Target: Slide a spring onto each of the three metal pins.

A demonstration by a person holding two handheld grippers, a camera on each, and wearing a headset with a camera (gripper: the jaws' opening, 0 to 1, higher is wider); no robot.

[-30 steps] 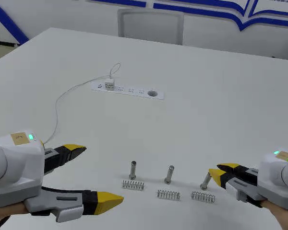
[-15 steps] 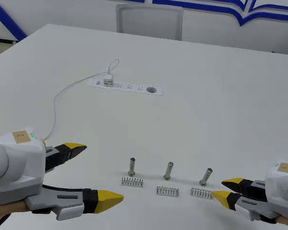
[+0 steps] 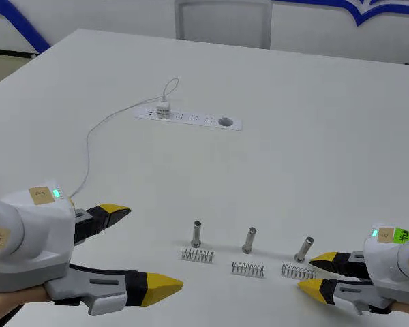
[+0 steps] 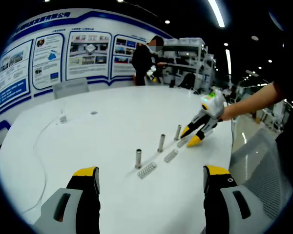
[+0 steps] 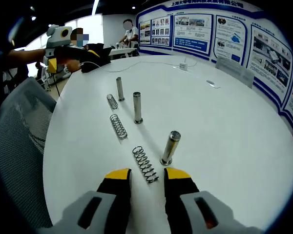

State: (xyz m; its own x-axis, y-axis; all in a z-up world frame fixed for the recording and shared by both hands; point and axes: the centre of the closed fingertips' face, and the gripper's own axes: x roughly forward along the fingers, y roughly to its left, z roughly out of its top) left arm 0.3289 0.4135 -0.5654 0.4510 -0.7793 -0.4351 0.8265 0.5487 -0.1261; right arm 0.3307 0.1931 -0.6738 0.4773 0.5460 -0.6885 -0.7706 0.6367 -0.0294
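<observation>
Hovering with right gripper (image 5: 147,176) narrowly parted, empty, at the end of the nearest spring (image 5: 144,163), flat on the table (image 5: 234,122) beside its upright pin (image 5: 170,145); left gripper (image 3: 150,245) wide apart. Probably light, squashy, roll-prone: worth pinching gently across mid-coil.

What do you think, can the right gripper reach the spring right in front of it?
Probably yes. The right gripper is open, and the nearest spring lies just ahead of its tips with nothing between. The pin beside it stands close, though.
</observation>
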